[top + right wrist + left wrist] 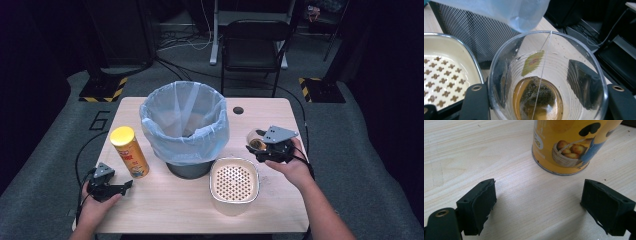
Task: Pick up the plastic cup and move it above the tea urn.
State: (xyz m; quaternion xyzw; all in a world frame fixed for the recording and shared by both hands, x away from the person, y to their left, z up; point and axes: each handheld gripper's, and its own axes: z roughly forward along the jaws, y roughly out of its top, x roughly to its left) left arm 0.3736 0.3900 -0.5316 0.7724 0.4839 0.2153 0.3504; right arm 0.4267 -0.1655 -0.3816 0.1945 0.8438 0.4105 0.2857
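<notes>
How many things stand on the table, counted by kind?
Bins with a bag: 1, the bin
Yellow crisp cans: 1, the can
Cream strainer boxes: 1, the box
Clear cups with a tea bag: 1, the cup, gripped by the right tongs
Total: 4

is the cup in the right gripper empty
No, the clear cup clamped by the right gripper holds a tea bag in brown liquid.
</notes>
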